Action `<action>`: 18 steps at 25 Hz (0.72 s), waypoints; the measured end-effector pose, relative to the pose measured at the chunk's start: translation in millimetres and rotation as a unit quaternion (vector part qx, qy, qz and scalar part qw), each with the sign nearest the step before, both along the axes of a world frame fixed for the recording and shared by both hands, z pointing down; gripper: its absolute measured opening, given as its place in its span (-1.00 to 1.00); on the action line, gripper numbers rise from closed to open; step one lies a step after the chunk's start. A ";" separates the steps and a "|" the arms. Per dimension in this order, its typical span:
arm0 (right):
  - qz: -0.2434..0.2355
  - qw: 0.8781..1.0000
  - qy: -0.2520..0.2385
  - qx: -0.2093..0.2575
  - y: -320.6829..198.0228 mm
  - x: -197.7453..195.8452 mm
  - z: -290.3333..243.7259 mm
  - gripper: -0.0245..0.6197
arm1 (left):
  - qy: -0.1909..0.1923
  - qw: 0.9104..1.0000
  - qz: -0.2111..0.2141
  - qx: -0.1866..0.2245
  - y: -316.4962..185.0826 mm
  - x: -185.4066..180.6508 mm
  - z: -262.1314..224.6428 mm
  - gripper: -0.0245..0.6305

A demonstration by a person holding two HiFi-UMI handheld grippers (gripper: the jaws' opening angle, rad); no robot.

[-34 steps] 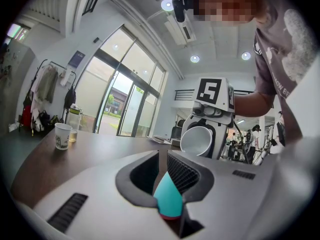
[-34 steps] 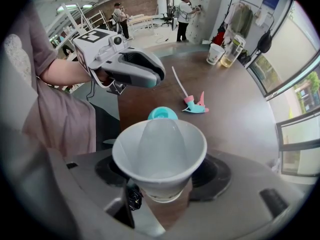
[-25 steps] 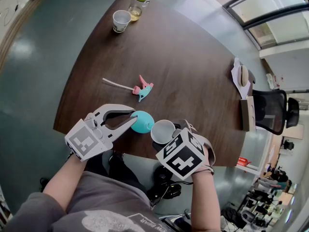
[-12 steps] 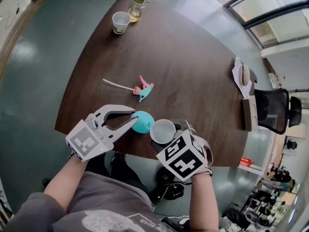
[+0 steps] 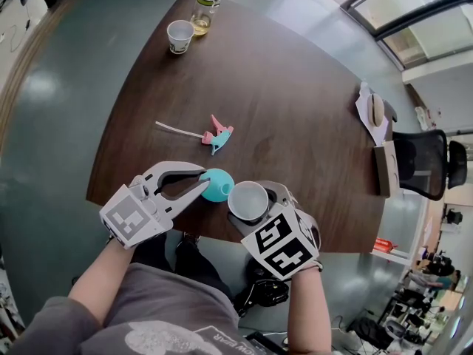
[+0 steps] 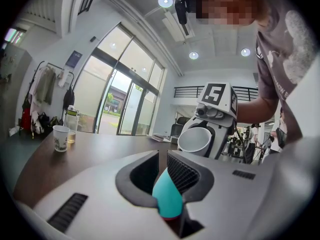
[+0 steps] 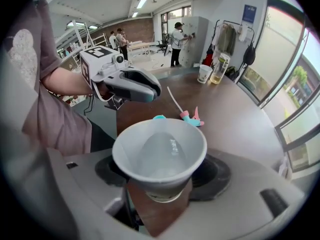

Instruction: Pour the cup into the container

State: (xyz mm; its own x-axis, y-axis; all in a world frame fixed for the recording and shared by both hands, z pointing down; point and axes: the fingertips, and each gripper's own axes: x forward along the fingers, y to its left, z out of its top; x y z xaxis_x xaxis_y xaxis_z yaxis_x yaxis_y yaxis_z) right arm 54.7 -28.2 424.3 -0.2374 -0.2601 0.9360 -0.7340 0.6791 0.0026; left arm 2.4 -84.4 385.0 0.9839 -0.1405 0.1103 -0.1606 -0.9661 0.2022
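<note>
From above we see a dark worktop (image 5: 281, 102) on a grey floor (image 5: 52, 124). A far cup (image 5: 179, 35), bottle (image 5: 202, 9) and sprayer (image 5: 218, 137) sit well away. Our left tool (image 5: 205, 179) pinches the teal container (image 5: 220, 186); our right tool (image 5: 259, 210) grips the cup (image 5: 247, 198) just beside it. Left gripper view: tall windows (image 6: 115, 104). Right gripper view: the cup tipped, people (image 7: 177, 39) far back.

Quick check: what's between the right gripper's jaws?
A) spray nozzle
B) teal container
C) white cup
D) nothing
C: the right gripper is closed on the white cup, while the teal container sits in the left gripper.
</note>
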 end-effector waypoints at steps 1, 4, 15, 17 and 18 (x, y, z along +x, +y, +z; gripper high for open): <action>-0.002 1.000 -0.004 0.011 -0.5 -0.2 -1.2 0.01 | 0.000 1.000 0.000 0.000 0.6 0.3 -0.4 -0.75; -0.011 0.999 -0.014 0.046 -0.8 -2.7 -4.4 0.01 | -0.003 1.000 0.002 0.001 3.3 1.8 -1.0 -0.75; 0.017 0.981 -0.093 0.169 -11.0 -11.9 -30.2 0.01 | -0.020 1.000 -0.012 0.014 5.8 3.4 -13.9 -0.75; 0.017 0.976 -0.102 0.191 -10.8 -12.7 -37.6 0.01 | -0.011 1.000 -0.016 0.014 6.3 4.0 -21.5 -0.75; 0.017 0.974 -0.107 0.201 -10.7 -13.2 -41.7 0.01 | -0.001 1.000 -0.015 0.012 7.9 4.2 -24.6 -0.75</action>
